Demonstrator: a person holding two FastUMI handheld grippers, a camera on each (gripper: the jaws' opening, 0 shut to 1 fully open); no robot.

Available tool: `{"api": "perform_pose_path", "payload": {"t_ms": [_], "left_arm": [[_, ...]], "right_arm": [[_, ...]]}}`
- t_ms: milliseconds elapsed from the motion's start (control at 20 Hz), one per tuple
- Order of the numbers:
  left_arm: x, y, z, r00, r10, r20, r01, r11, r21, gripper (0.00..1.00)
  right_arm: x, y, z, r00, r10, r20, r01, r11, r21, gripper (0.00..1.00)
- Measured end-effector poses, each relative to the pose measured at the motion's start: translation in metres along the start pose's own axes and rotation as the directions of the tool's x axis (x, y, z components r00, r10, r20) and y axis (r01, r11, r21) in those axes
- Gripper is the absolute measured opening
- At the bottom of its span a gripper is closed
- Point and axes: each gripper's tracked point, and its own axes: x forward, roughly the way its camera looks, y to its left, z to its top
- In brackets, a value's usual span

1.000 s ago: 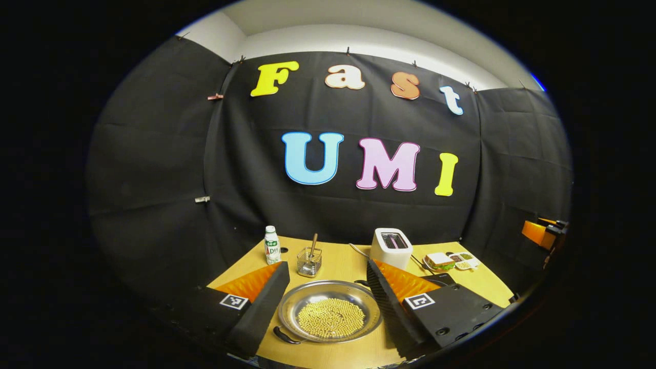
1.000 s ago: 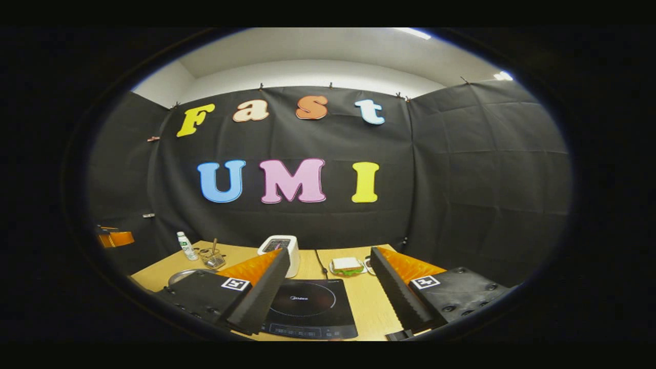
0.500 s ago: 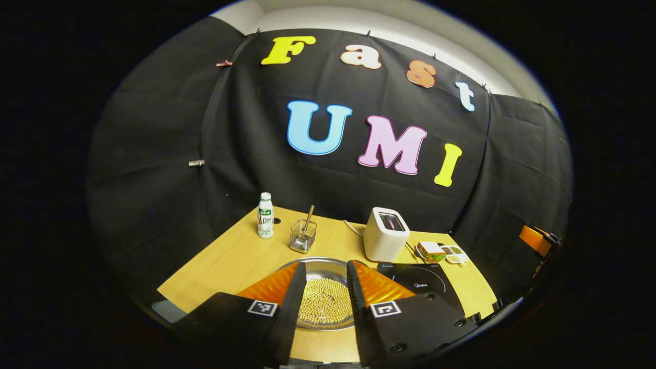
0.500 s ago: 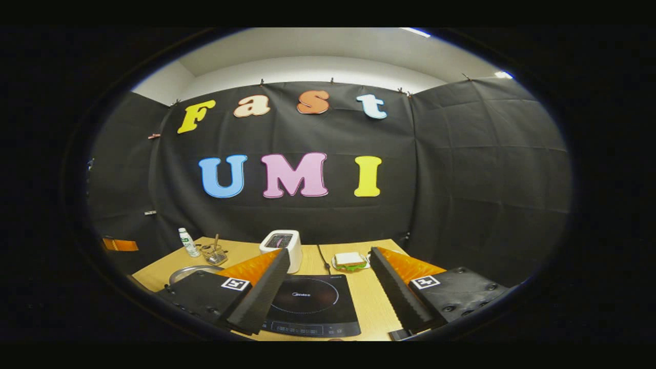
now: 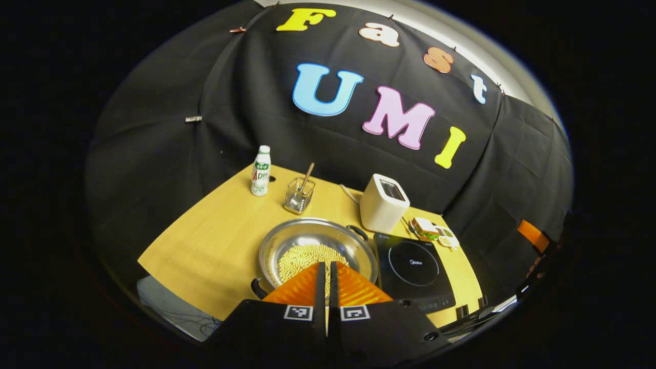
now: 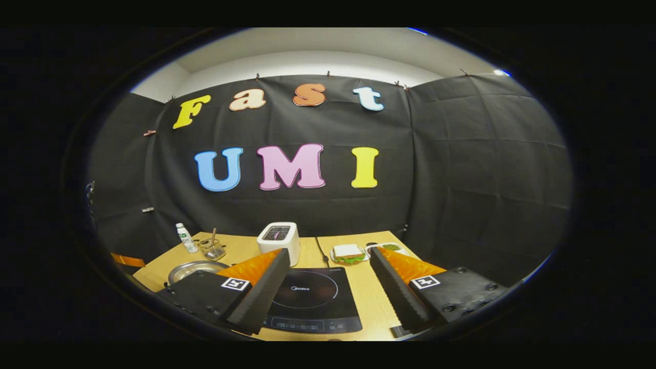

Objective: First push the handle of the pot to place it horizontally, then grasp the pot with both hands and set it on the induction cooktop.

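Cloth-walled booth: tabletop toaster (image 5: 383, 209), induction cooktop (image 5: 413, 267).

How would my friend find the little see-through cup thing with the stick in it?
Start at the wooden table and go to its far edge by the black wall. Between the white bottle and the white toaster, just behind the big metal pot, stands a small clear holder. It is the see-through one, with a stick leaning out of its top.

toaster (image 5: 383, 203) behind cooktop (image 5: 413, 265), pot (image 5: 317, 246) alongside
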Motion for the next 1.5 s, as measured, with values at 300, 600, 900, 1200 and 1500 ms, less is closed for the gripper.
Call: {"api": "perform_pose_path", "payload": {"t_ms": [300, 600, 900, 1200, 1500], "left_arm": [[0.014, 0.015, -0.054, 0.989, 0.007, -0.148, -0.007, 1.0, 0.003, 0.05], [0.035, 0.026, -0.099, 0.957, 0.007, -0.289, -0.018, 0.999, -0.036, 0.05], [0.059, 0.043, -0.121, 0.925, 0.032, -0.378, -0.014, 0.999, 0.048, 0.05], [0.078, 0.06, -0.13, 0.9, 0.071, -0.431, -0.025, 0.993, 0.113, 0.05], [0.085, 0.066, -0.13, 0.892, 0.079, -0.444, -0.032, 0.993, 0.113, 0.05]], "right_arm": [[-0.002, 0.006, -0.003, 1.0, 0.013, -0.007, -0.013, 1.0, 0.008, 0.98], [-0.001, 0.001, -0.018, 0.999, -0.004, -0.049, 0.005, 1.0, 0.01, 0.95], [0.001, 0.004, -0.03, 0.997, -0.009, -0.08, 0.009, 1.0, -0.003, 0.98], [0.002, 0.009, -0.037, 0.995, -0.007, -0.103, 0.006, 1.0, -0.01, 0.98], [0.002, 0.0, -0.042, 0.992, -0.031, -0.12, 0.029, 0.999, -0.019, 0.98]]}}
